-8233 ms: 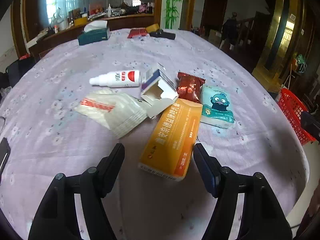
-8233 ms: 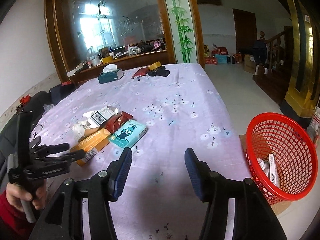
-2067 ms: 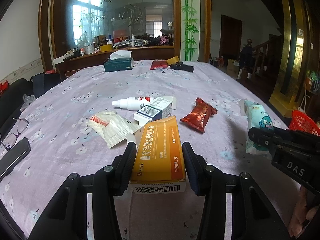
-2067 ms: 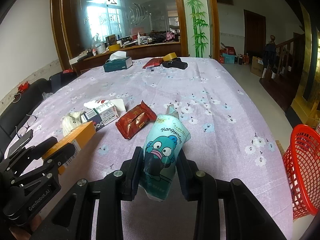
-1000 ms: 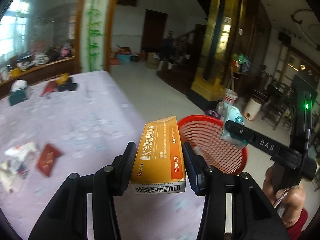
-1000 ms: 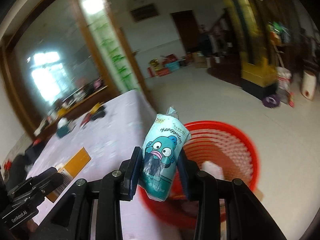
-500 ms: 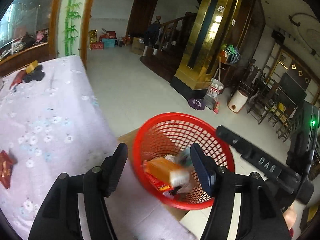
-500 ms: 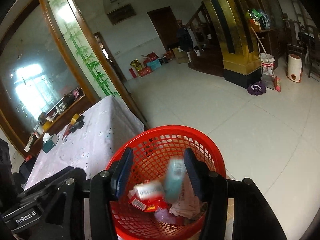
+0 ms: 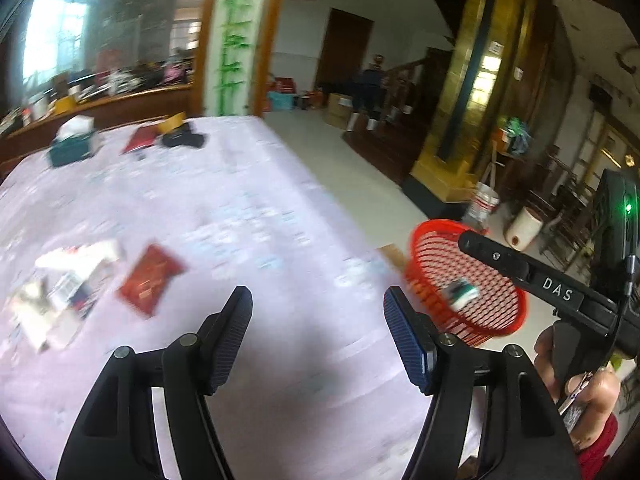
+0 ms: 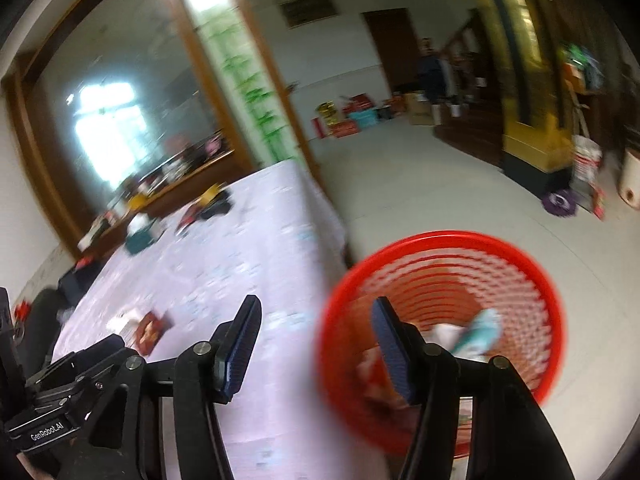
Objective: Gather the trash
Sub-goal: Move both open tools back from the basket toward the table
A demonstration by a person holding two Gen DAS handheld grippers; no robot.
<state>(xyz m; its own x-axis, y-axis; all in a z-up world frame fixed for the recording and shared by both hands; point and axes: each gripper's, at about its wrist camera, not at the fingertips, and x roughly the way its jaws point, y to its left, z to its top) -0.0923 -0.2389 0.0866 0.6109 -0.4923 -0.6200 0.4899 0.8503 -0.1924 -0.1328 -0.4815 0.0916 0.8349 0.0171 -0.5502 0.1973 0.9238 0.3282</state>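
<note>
Swung back from red basket [image 9: 464, 280] toward worktop [image 9: 240, 208], both hand-held grippers, left [image 9: 318, 336] and right [image 10: 316, 350], spread, empty; red snack packet [image 9: 150, 280], remaining litter uncollected.

A lived-in home: cloth-covered dining table [image 9: 248, 184], cluttered wooden sideboard [image 9: 120, 100], staircase [image 9: 404, 76].

Large room, pale tiled floor [image 10: 420, 184], white walls. Worktop [image 9: 224, 208] covered in lilac floral cloth. Wooden-framed glazed partition [image 10: 120, 92] behind it, bright window light showing through. Bamboo-painted panel [image 9: 234, 36] beside frame. Cluttered wooden sideboard [image 9: 132, 100] along far edge. Dark wooden door [image 9: 344, 48] in rear wall. Gold pillar [image 9: 456, 92] on right. Boxes [image 10: 348, 120] stacked on floor, blurred.
</note>
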